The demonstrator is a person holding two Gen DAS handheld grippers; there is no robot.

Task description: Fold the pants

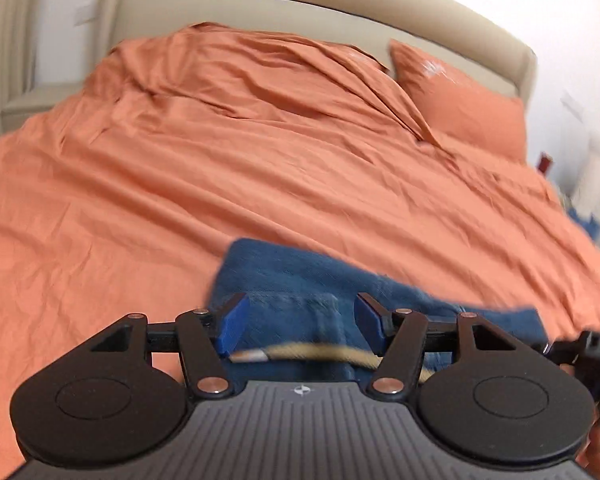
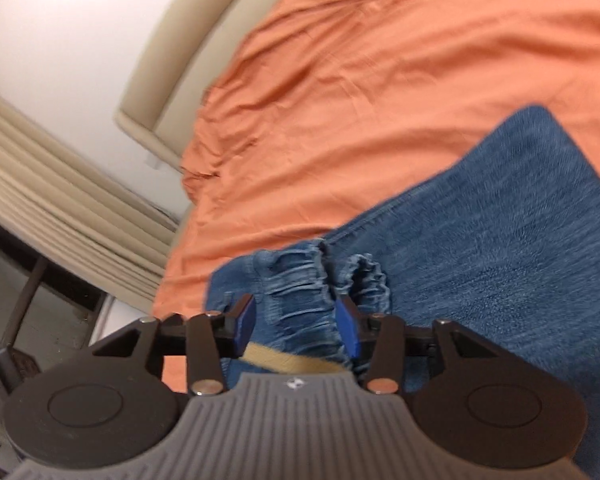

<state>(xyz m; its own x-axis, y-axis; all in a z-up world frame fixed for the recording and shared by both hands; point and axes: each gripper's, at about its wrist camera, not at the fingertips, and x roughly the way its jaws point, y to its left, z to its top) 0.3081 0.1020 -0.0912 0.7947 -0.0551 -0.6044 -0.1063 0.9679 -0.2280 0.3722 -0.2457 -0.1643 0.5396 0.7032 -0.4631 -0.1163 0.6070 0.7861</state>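
Blue denim pants (image 1: 300,276) lie on the orange bed cover, near its front edge. In the left wrist view my left gripper (image 1: 301,322) is open, its blue pads wide apart over the pants, with a tan drawstring (image 1: 320,350) lying between them. In the right wrist view the pants (image 2: 500,248) stretch away to the right, and my right gripper (image 2: 296,326) is open around the gathered elastic waistband (image 2: 300,280), with the tan drawstring (image 2: 292,360) close to the gripper body. Both views are blurred by motion.
An orange cover (image 1: 180,184) spreads over the whole bed, with an orange pillow (image 1: 464,100) at the back right and a beige headboard (image 1: 260,12) behind. Beige curtains (image 2: 60,200) and floor lie off the bed's edge in the right wrist view.
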